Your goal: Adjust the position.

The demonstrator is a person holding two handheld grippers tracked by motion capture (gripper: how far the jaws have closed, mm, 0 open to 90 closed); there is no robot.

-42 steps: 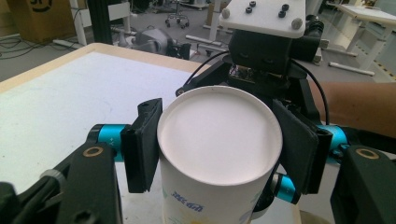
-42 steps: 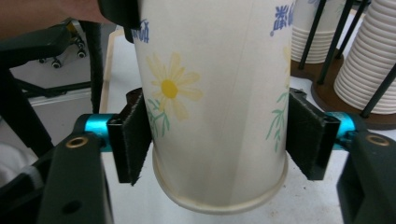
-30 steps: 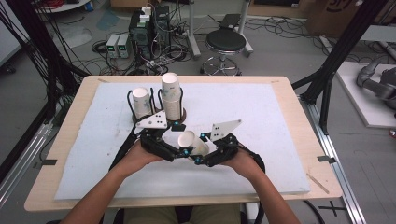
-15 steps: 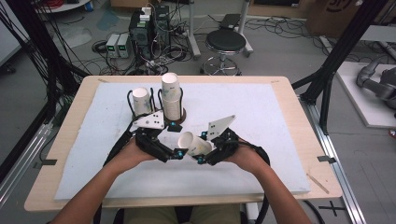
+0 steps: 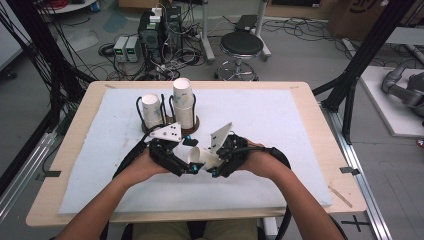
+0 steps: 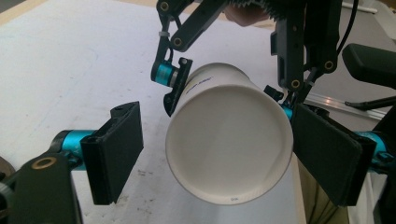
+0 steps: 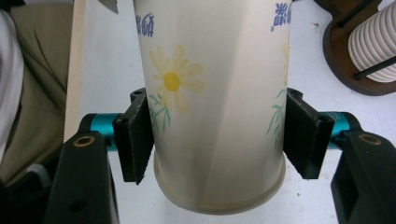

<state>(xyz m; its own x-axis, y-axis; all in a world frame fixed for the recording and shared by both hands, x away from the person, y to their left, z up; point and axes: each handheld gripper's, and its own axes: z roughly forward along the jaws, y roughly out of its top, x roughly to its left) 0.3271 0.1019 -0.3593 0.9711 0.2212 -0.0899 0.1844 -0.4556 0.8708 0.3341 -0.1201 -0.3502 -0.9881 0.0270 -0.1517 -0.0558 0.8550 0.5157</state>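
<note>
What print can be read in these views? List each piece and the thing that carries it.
Paper cup: blue characters at its upper left and upper right in the right gripper view, too blurred to read.
The same cup in the left gripper view: a line of small print along its side near the far jaw and a tiny dark mark on its bottom rim, both too small to read.
Nothing else is legible.
</note>
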